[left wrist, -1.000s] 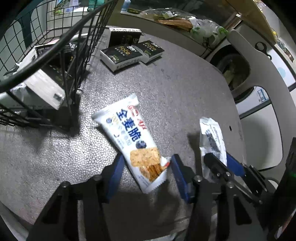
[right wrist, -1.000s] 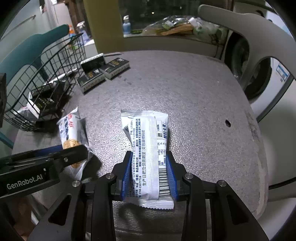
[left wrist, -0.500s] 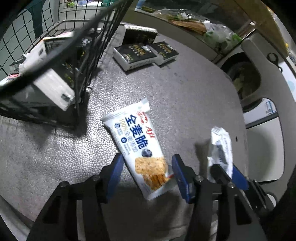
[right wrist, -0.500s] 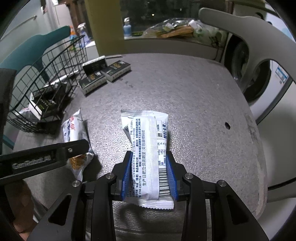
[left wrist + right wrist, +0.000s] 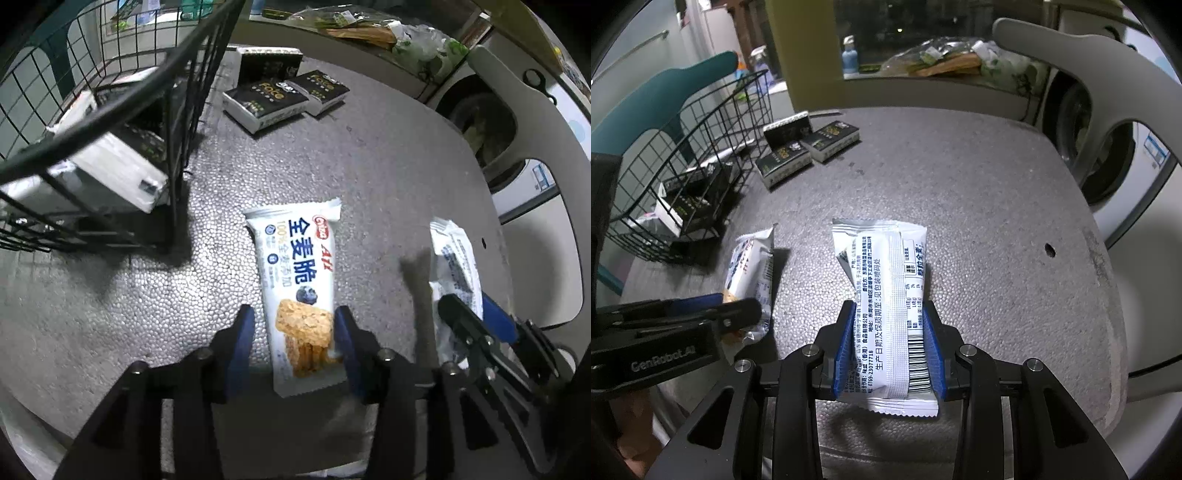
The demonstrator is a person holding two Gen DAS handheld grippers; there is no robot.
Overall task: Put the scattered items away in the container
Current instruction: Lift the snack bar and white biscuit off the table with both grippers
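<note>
**Grey tabletop, two snack packs, both hand-held grippers down on them**

Grey and pebbled, the tabletop (image 5: 979,177) carried the whole scene; the right hand-held gripper (image 5: 890,347) had its blue pads clamped on the lower sides of the white barcode packet (image 5: 886,280), which lay seam-up and lengthwise between them; the grip looked narrow and firm.

Over on the other side, the left hand-held gripper (image 5: 293,332) straddled the wholewheat cracker pack (image 5: 295,277); its jaws were closing, about half apart; the right-hand pad sat against the wrapper's edge while a gap showed at the left-hand pad, so nothing was gripped yet; the pack lay flat on the tabletop, printed face up.

Both packs lay side by side, near the front edge, close but apart.

Further back and to the left stood the black wire basket (image 5: 701,155), already holding several dark boxes; just beside its far corner three black boxes (image 5: 798,147) lay loose on the tabletop, two flat, one propped up behind them; well apart from both packs.
</note>
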